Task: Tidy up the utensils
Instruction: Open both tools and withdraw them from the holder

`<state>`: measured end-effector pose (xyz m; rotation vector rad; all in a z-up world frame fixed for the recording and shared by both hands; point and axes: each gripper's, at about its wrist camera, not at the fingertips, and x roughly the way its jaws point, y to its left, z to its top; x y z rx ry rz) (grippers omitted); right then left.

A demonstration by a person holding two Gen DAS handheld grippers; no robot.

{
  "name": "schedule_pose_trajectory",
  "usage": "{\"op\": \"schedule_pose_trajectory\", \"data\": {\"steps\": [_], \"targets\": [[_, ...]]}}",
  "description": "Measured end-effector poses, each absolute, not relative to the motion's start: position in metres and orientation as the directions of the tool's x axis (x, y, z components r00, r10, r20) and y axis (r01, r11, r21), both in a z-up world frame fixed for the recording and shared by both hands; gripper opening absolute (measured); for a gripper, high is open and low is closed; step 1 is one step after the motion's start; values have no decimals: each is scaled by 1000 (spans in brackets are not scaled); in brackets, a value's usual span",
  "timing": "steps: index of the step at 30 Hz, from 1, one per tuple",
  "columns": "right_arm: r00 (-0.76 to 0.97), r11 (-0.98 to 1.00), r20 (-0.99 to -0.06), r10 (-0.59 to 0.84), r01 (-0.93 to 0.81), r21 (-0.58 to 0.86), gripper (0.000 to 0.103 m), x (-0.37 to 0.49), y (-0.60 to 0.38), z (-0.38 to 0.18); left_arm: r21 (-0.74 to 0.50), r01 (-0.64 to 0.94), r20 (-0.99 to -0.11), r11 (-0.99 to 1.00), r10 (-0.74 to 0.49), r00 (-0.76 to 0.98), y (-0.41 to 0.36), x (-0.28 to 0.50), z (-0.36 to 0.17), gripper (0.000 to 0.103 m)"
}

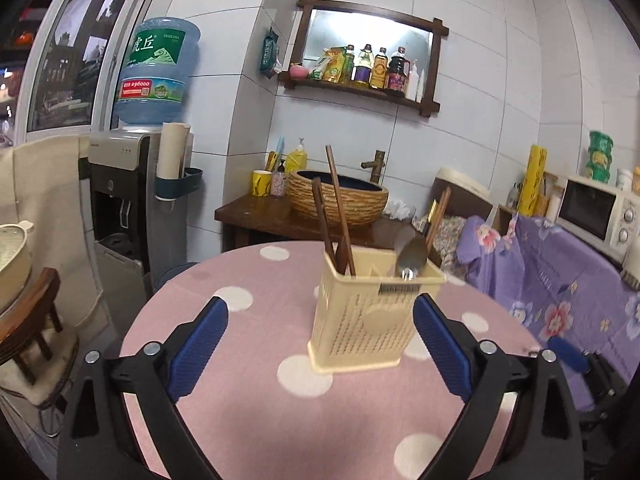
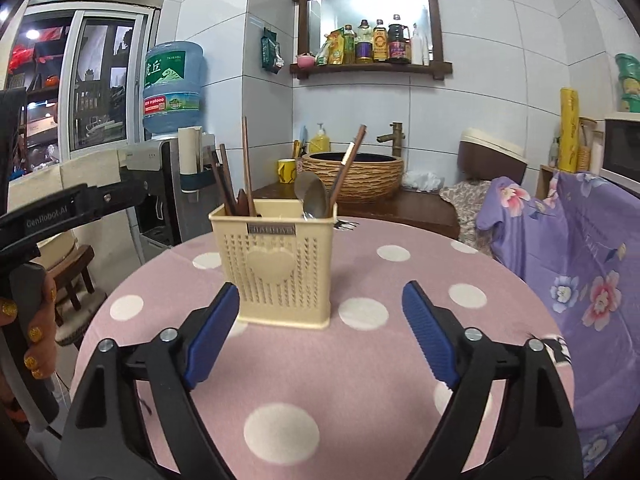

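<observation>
A cream plastic utensil holder (image 1: 366, 320) (image 2: 276, 268) stands upright on the round pink polka-dot table (image 1: 248, 400) (image 2: 360, 380). Its left compartment holds brown wooden chopsticks (image 1: 338, 208) (image 2: 247, 168). Its right compartment holds a metal spoon (image 1: 412, 256) (image 2: 312, 196) and another brown-handled utensil (image 2: 349, 164). A fork's tines (image 2: 347, 224) show on the table behind the holder. My left gripper (image 1: 320, 336) is open and empty, just short of the holder. My right gripper (image 2: 320, 328) is open and empty, in front of the holder. The left gripper's body (image 2: 60, 212) shows at the left of the right wrist view.
A wooden counter with a woven basin sink (image 2: 354, 174) stands behind the table. A water dispenser (image 1: 120, 184) is at left, a purple floral cloth (image 2: 568, 264) and a microwave (image 1: 596, 208) at right. A wooden stool (image 1: 28, 332) stands at left.
</observation>
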<state>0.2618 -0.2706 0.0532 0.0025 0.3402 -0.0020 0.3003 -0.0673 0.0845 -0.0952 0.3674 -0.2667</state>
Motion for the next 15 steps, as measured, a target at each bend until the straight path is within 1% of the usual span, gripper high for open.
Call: {"op": "schedule_pose_trajectory", "data": {"steps": [3,4,6,9,12,15], "targets": [[940,1000,-342,-11,15,9,87,236,-277,47,-104,241,-362,965,-263,894,-67,280,74,96],[939,1000,-343,-11,17,16,90,229,-278,45,-98,239,-364,966,-258,895,-67,274,71,96],[939,999,-345,-11,24,36,93,214,-281,42,-91,235,-363,968,-252,897,-64,260,66,98],[940,998,-341,5,19,67,94,191,-283,38,-88,232,-369,969,-248,896,-61,242,61,98],[942,996,-336,3,27,85,97,170,-282,34,-80,235,-379,969,-248,892,-59,223,52,98],[947,996,-320,7,23,91,97,140,-276,25,-74,231,-362,970,-242,900,-52,191,38,98]]}}
